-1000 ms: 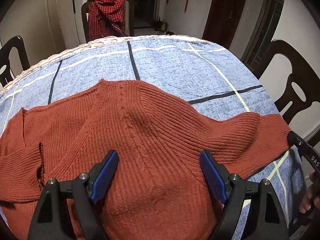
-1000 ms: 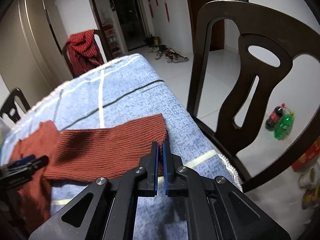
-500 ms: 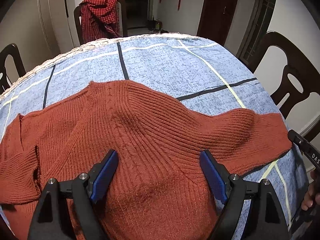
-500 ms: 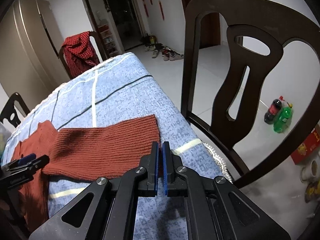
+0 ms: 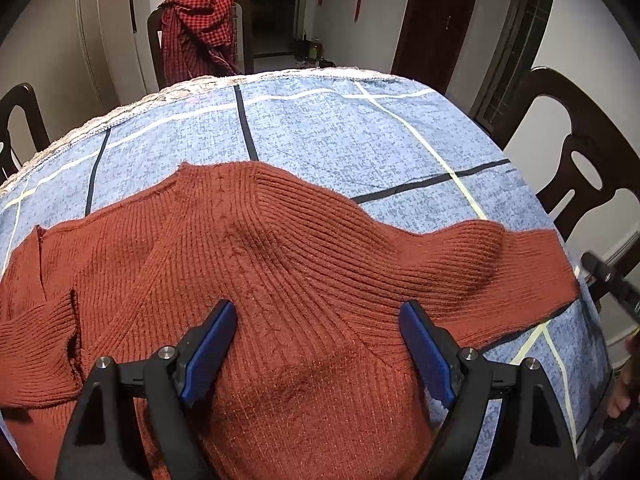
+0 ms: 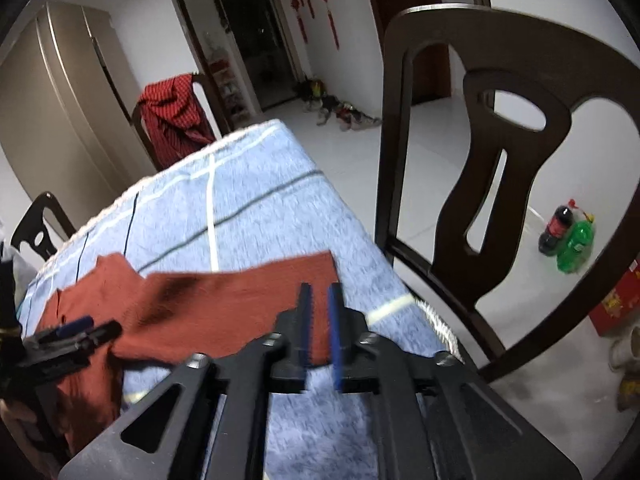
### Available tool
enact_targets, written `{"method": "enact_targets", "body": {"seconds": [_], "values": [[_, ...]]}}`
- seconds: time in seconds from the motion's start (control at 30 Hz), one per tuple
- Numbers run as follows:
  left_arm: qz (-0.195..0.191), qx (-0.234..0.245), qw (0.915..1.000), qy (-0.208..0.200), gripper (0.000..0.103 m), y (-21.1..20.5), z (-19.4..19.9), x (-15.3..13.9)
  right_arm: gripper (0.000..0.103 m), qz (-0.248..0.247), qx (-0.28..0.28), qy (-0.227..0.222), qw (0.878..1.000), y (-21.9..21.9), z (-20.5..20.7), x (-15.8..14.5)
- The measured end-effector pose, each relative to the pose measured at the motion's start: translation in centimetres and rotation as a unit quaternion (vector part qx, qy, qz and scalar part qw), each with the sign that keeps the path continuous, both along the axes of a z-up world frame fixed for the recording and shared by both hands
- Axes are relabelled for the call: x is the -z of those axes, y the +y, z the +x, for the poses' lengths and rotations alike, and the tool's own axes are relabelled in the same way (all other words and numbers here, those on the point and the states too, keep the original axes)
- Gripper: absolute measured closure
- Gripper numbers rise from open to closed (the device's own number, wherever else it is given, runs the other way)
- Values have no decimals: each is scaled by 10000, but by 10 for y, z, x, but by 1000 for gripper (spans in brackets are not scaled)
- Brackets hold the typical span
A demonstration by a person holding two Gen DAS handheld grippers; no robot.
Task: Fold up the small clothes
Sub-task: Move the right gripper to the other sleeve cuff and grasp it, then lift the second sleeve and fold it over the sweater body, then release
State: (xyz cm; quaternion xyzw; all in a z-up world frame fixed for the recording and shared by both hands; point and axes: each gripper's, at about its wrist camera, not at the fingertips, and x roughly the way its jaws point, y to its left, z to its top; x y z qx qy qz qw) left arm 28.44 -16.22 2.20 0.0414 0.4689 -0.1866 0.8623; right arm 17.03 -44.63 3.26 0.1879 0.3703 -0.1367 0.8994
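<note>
Left wrist, blue checked tablecloth (image 5: 340, 128) (rust sweater (image 5: 280, 280) spread), dark chairs (image 5: 580, 152)

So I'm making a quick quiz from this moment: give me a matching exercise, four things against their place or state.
Things:
1. rust sweater
2. checked red garment
3. soda bottles
4. left gripper

Place or state:
A. on the floor behind a chair
B. jaws wide apart
C. spread on the blue tablecloth
D. draped over a chair back

Pairs: 1-C, 2-D, 3-A, 4-B
</note>
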Motion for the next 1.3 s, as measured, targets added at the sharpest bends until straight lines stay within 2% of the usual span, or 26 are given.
{"method": "enact_targets", "body": {"seconds": [0.03,0.07,0.1,0.27,0.33,0.37,0.4,0.43,0.5,0.67,0.77,0.93,1.07,1.3], "values": [[-31,-16,10000,4,18,0,1,-1,73,-18,-37,48,10000,0,0,3],[-76,-43,10000,2,18,1,2,-1,58,-79,-42,116,9999,1,0,5],[-103,-46,9999,11,18,0,3,-2,53,-151,-22,178,9997,2,1,9],[-3,-18,10000,-29,18,-11,10,-4,53,-338,-15,388,9987,9,9,17],[4,37,10000,16,18,-15,11,-4,59,-386,-43,394,9985,13,11,16],[9,56,10000,31,18,-17,11,-3,75,-396,-37,420,9983,14,11,17],[0,59,10000,38,18,-18,11,-2,81,-462,25,471,9978,15,11,17],[-17,57,10000,41,18,-18,11,-2,82,-478,54,454,9978,14,10,17],[-32,18,10000,35,18,-18,10,-1,99,-345,49,382,9987,11,7,15],[-27,73,10000,24,18,-22,6,-1,100,39,-130,9,9999,9,-6,3],[8,76,10000,20,18,-24,5,0,100,117,-38,-227,9997,6,-17,-6],[98,143,9998,-19,18,-28,2,2,100,209,40,130,9997,2,-10,8],[75,184,9998,12,18,-27,2,2,100,297,70,46,9995,3,-15,8],[-30,167,9999,7,18,-15,-4,-2,100,308,-234,-550,9977,18,-12,-27]]}}
